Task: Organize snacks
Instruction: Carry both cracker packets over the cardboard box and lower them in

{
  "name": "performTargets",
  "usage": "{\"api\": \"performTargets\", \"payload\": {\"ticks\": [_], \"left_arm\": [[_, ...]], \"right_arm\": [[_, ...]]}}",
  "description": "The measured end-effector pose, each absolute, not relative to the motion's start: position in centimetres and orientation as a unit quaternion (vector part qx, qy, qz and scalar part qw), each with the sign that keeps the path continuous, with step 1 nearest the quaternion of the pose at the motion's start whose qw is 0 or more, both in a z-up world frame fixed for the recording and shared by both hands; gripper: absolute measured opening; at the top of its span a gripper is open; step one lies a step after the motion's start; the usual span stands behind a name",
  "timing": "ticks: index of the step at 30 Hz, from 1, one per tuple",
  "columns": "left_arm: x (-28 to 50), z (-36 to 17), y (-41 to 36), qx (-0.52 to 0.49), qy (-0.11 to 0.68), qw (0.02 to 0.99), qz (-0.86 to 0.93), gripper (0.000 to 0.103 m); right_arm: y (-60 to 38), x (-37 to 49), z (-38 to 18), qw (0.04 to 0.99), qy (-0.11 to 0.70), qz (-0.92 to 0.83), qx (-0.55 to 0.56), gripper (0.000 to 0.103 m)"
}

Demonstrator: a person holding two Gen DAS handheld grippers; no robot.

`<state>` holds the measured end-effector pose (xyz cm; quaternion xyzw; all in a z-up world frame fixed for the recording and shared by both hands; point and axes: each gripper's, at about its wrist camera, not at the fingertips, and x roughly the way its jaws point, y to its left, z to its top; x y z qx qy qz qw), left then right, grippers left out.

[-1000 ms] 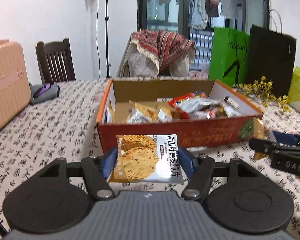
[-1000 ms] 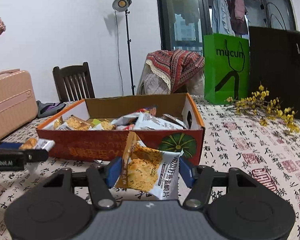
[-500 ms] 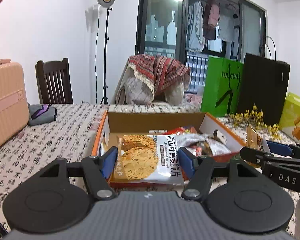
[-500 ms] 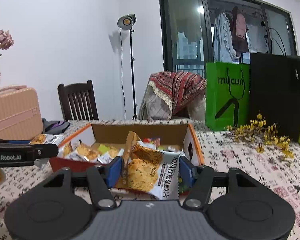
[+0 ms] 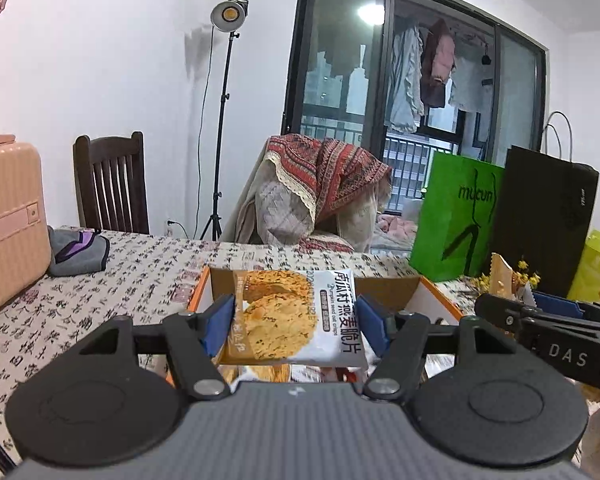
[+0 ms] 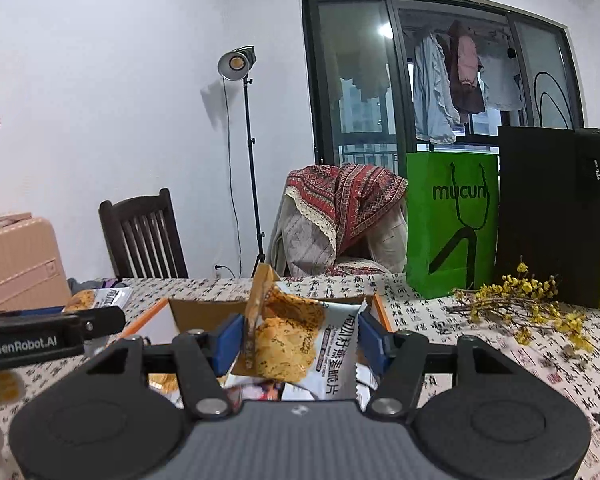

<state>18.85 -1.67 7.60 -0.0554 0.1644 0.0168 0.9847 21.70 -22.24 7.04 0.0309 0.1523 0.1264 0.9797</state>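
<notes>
My left gripper (image 5: 295, 330) is shut on an oat crisp packet (image 5: 296, 316), white and orange with biscuit pictures, held above the open orange cardboard snack box (image 5: 436, 294). My right gripper (image 6: 298, 338) is shut on a second oat crisp packet (image 6: 296, 344), crumpled, held over the same box (image 6: 188, 314). Other snack packets lie in the box below the packets, mostly hidden by the grippers. The right gripper shows at the right of the left wrist view (image 5: 548, 324); the left gripper shows at the left of the right wrist view (image 6: 48, 332).
The table has a calligraphy-print cloth (image 5: 100, 292). A pink suitcase (image 5: 8, 220) and grey pouch (image 5: 78, 250) stand at the left. A green bag (image 6: 450, 222), black bag (image 6: 552, 216) and yellow flowers (image 6: 520, 300) are at the right. Chairs stand behind the table.
Both grippers have risen with their packets and moved forward over the box. The box now sits low in both views, largely hidden behind the packets.
</notes>
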Motion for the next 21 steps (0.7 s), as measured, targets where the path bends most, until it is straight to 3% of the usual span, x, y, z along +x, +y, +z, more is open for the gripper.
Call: {"api": "performTargets", "payload": {"ticks": [21], "left_arm": [[25.4,3.3,-0.5,-0.043,0.163,0.984,0.061,0.067]], "right_arm": [[-21.0,28.5,2.7,0.977,0.156,0.137,0.042,0.061]]}}
